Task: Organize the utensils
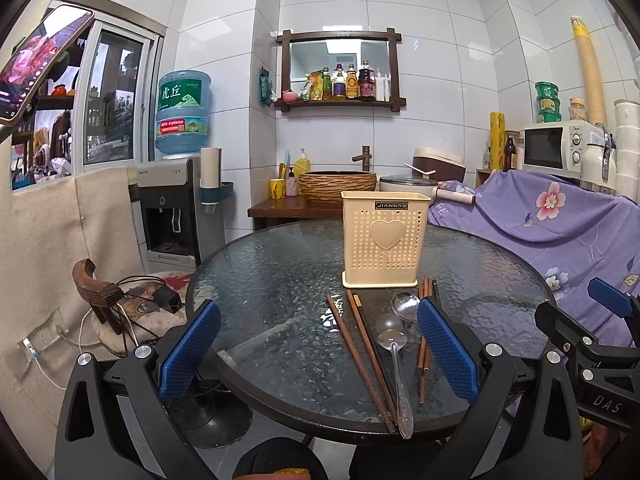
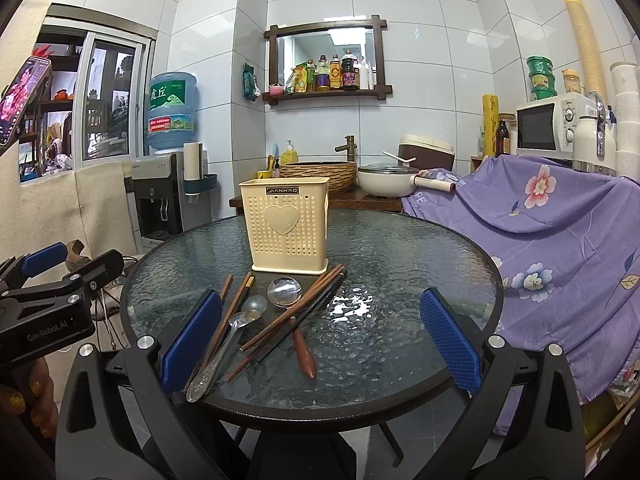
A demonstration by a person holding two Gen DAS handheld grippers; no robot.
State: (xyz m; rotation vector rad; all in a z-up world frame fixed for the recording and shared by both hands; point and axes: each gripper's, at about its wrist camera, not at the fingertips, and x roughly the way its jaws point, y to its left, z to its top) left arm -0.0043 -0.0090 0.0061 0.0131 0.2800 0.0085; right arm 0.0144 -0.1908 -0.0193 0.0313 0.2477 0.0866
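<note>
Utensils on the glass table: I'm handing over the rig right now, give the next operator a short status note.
Left gripper: open, holding nothing, hovering over the near table edge.
Right gripper: open, holding nothing, likewise.
Holder: upright on the glass table, no utensils showing above its rim.
Loose in front of it: brown chopsticks, a metal spoon, a wooden-handled ladle.
Done: nothing sorted yet.
Left: move every utensil into the holder.

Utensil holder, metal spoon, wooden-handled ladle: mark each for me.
Utensil holder (image 2: pixel 285 224): right wrist view, on its heart-embossed front wall.
Metal spoon (image 1: pixel 400 376): left wrist view, midway along its handle.
Wooden-handled ladle (image 2: pixel 305 354): right wrist view, on the wooden handle.
</note>
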